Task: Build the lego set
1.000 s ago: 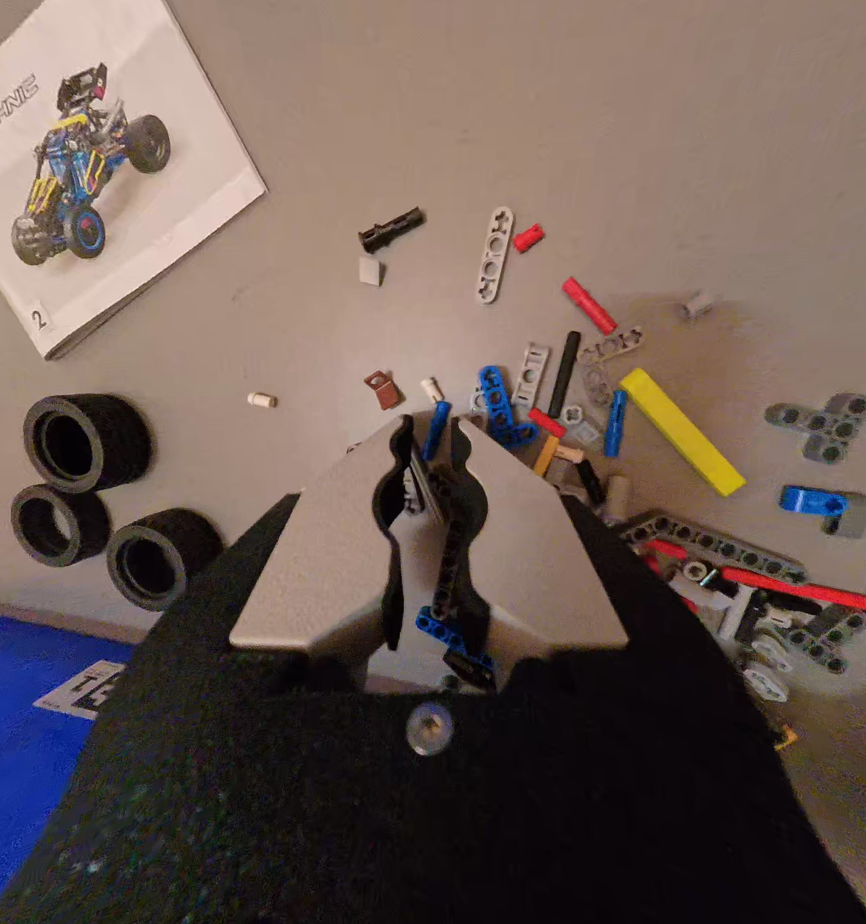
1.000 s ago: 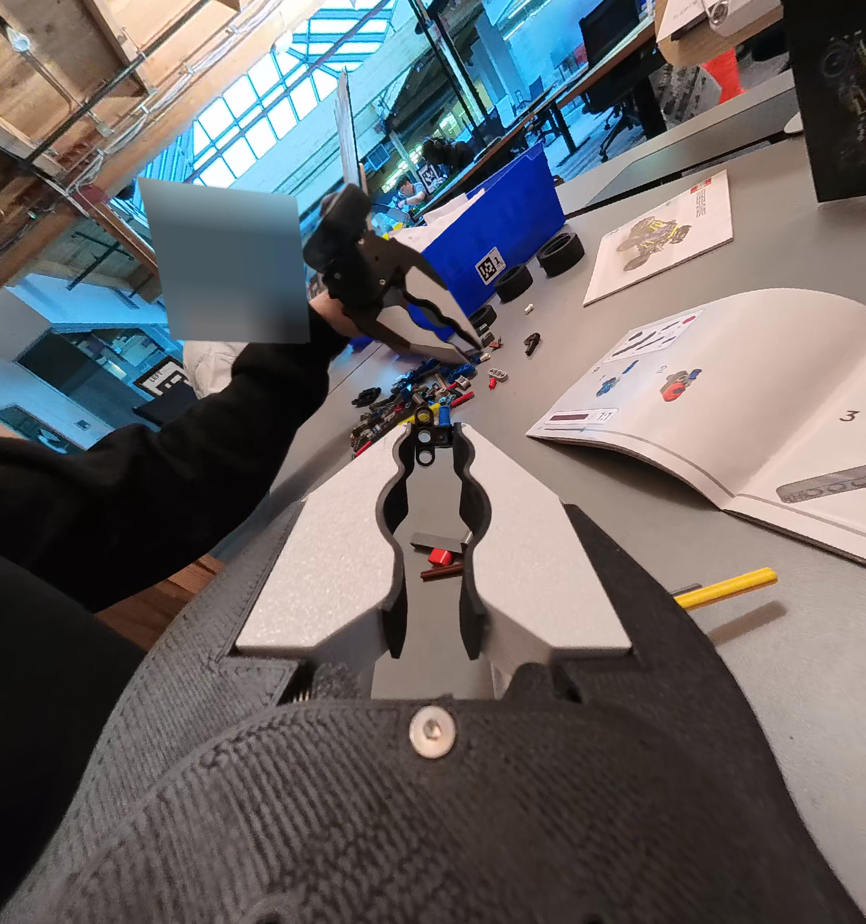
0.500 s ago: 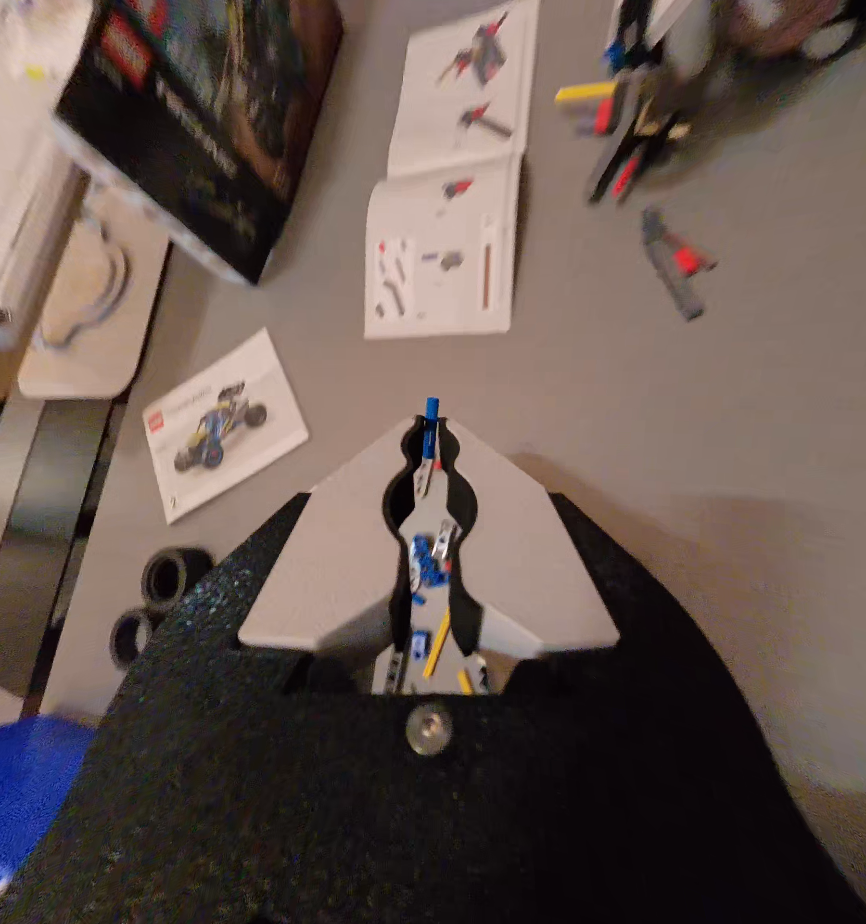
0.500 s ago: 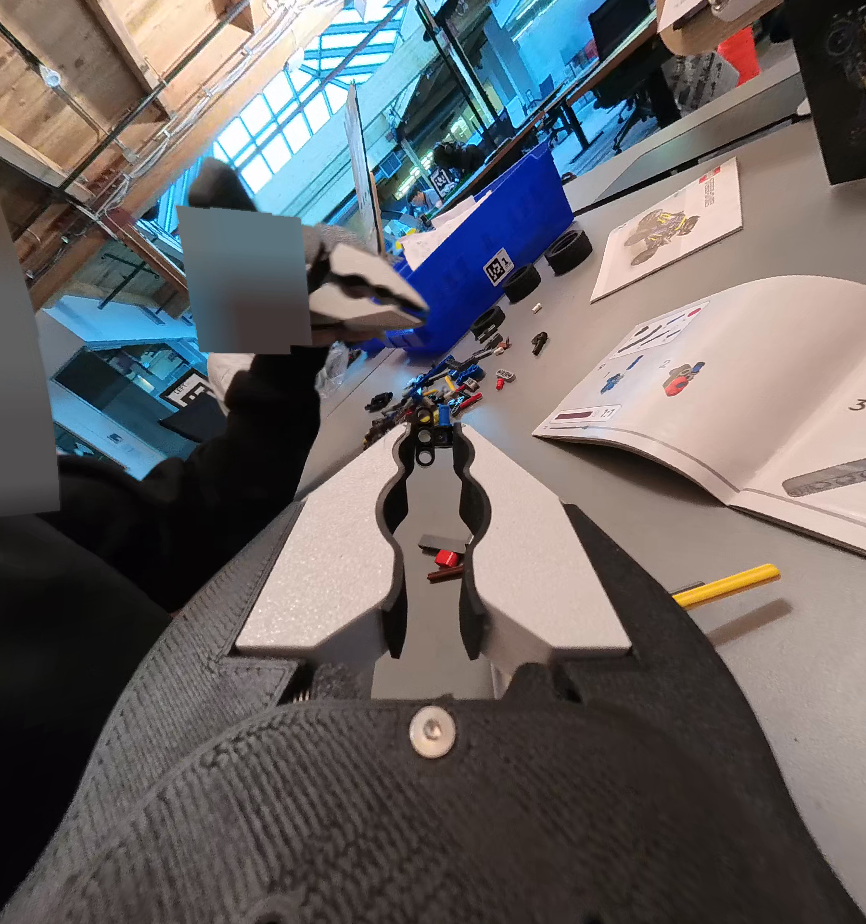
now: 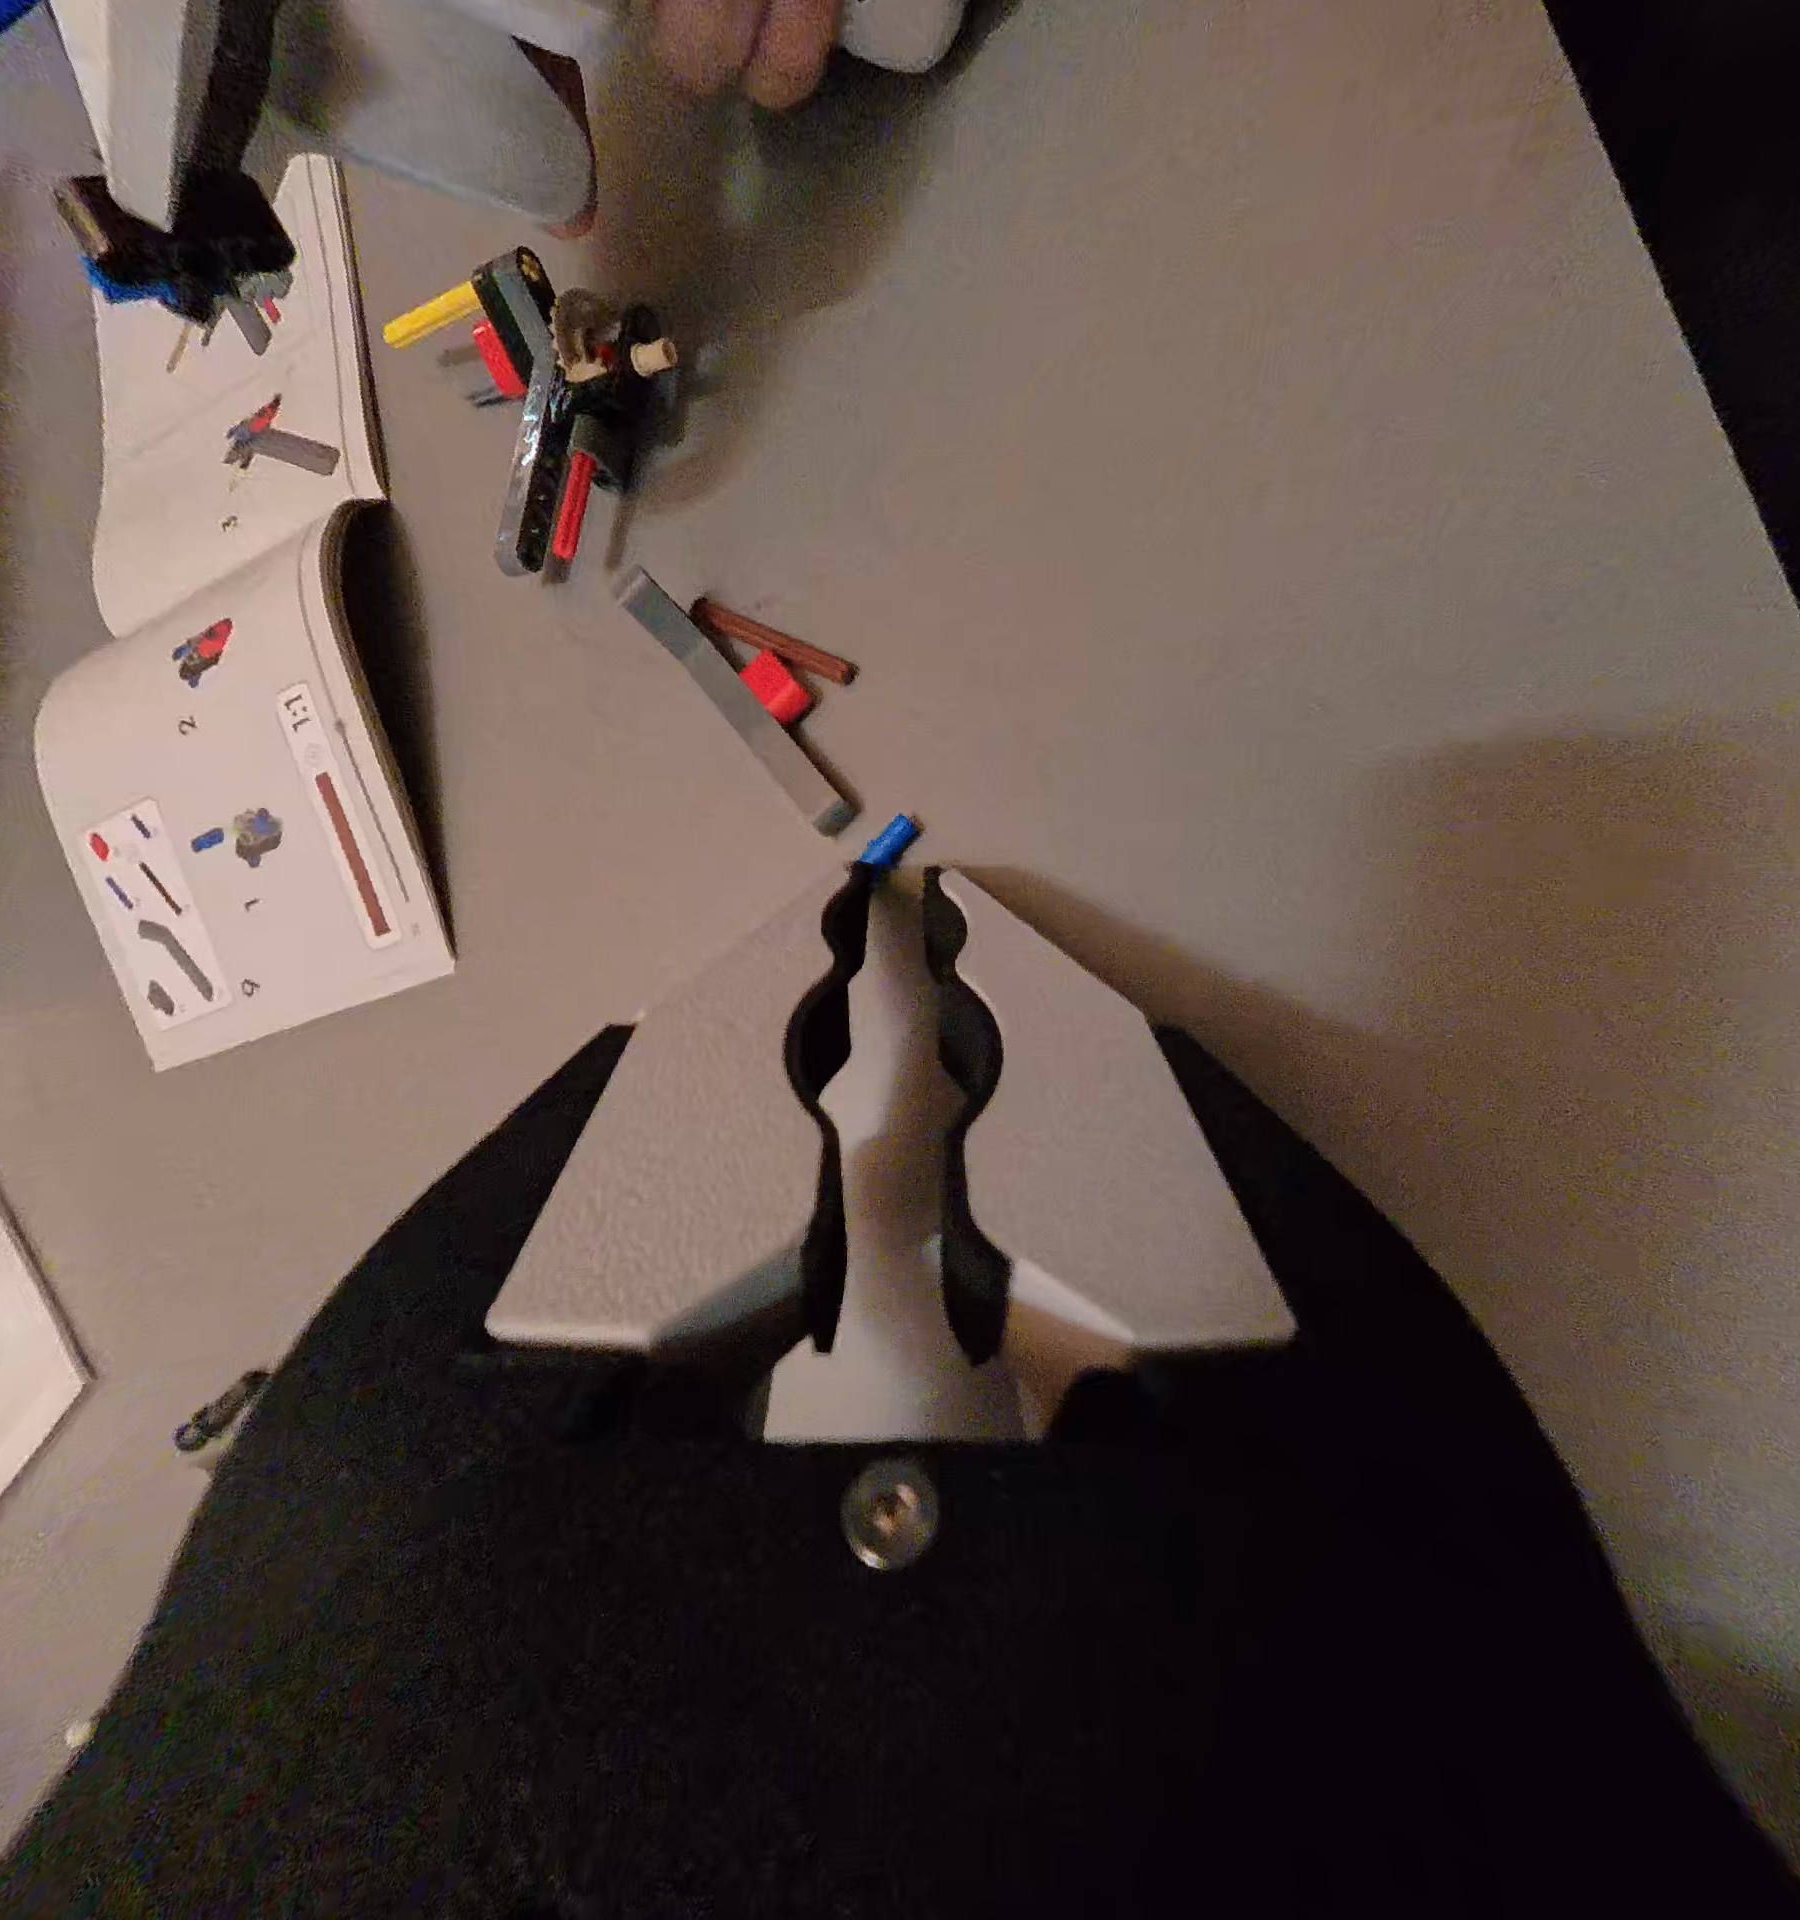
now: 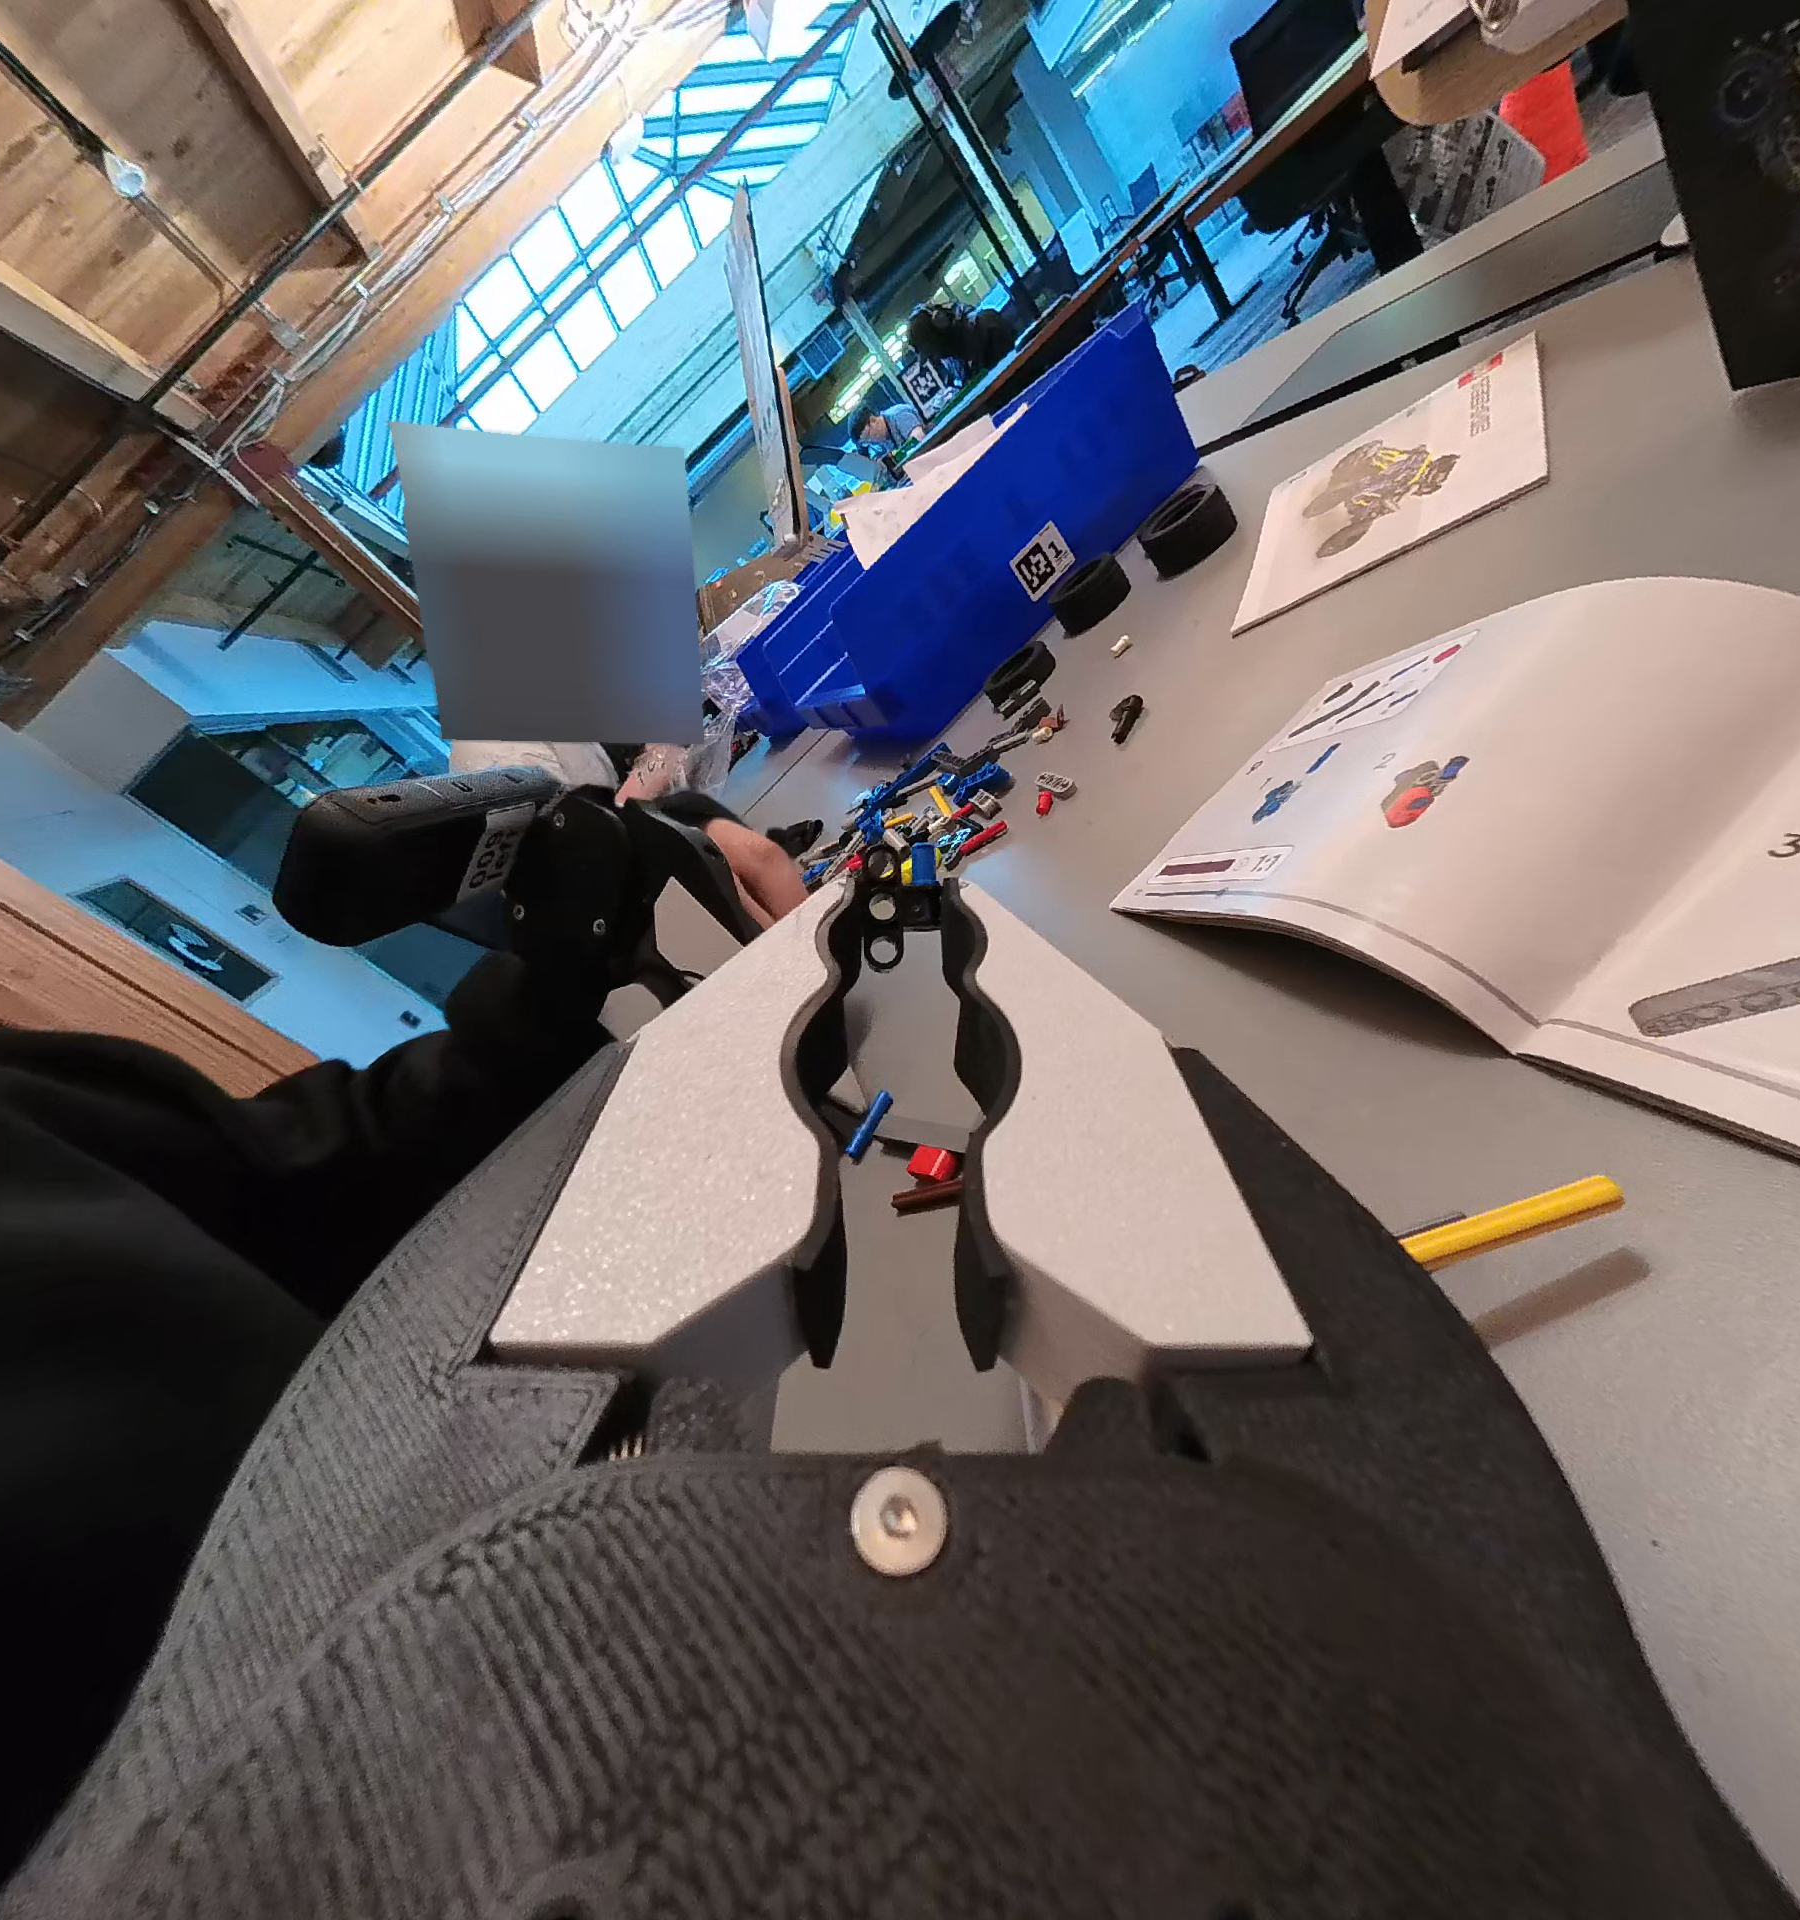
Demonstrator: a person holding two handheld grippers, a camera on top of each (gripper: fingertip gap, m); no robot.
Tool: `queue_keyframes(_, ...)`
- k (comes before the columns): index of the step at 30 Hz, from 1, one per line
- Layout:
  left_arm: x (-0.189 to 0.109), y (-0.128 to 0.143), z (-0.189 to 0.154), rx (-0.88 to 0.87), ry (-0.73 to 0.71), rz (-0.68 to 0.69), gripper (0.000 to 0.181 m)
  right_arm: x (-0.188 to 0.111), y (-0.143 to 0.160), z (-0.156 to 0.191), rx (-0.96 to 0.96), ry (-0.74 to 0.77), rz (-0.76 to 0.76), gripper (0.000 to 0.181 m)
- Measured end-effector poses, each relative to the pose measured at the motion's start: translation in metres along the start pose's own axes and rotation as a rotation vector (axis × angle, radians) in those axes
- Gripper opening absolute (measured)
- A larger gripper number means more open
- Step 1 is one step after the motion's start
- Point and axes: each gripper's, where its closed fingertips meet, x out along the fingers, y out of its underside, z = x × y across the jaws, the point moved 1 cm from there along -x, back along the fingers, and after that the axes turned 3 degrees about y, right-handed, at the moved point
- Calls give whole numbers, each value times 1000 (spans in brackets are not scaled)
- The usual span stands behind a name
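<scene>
My left gripper (image 5: 893, 875) hangs low over the grey table with its jaws slightly apart. A small blue pin (image 5: 888, 840) sits at its left fingertip, tilted; it also shows in the right wrist view (image 6: 868, 1124). Just beyond lie a grey beam (image 5: 730, 717), a red piece (image 5: 771, 681) and a brown axle (image 5: 771, 644). My right gripper (image 6: 898, 914) is shut on a small black sub-assembly (image 6: 888, 920) with blue and yellow bits. The left wrist view shows it at the top left (image 5: 189, 270). A second black sub-assembly (image 5: 574, 416) with a yellow axle lies on the table.
An open instruction booklet (image 6: 1498, 831) lies to the right. A yellow axle (image 6: 1509, 1210) lies near my right gripper. Farther back are a pile of loose parts (image 6: 927, 810), a blue bin (image 6: 979, 582), black tyres (image 6: 1187, 530), a second booklet (image 6: 1395, 488) and a black box (image 6: 1758, 187).
My left gripper lifted the blue pin from the parts pile, swung it over to the grey beam and came down low. Its jaws have parted. My right gripper has barely moved.
</scene>
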Motion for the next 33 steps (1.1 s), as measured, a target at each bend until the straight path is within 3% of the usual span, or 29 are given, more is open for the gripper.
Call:
queue_keyframes(6, -16, -1, -3, -225, -152, -9, 16, -1, -1, 0, 5, -5, -10, 13)
queue_keyframes(11, -23, -6, 11, -756, -515, -39, 25, -1, -2, 0, 12, -10, -13, 13)
queue_keyframes(14, -17, -13, -4, -960, -574, -71, 34, -2, -2, 0, 12, -10, -15, 13)
queue_keyframes(20, 0, 0, -9, -1005, -639, 54, 31, -1, -1, 0, 17, -18, -10, 13)
queue_keyframes(26, -4, 6, -8, -983, -606, 53, 12, -1, -2, 1, 14, -18, -17, 13)
queue_keyframes(33, -21, 25, -14, -1029, -569, 21, 11, -1, -1, 1, 16, -17, -11, 13)
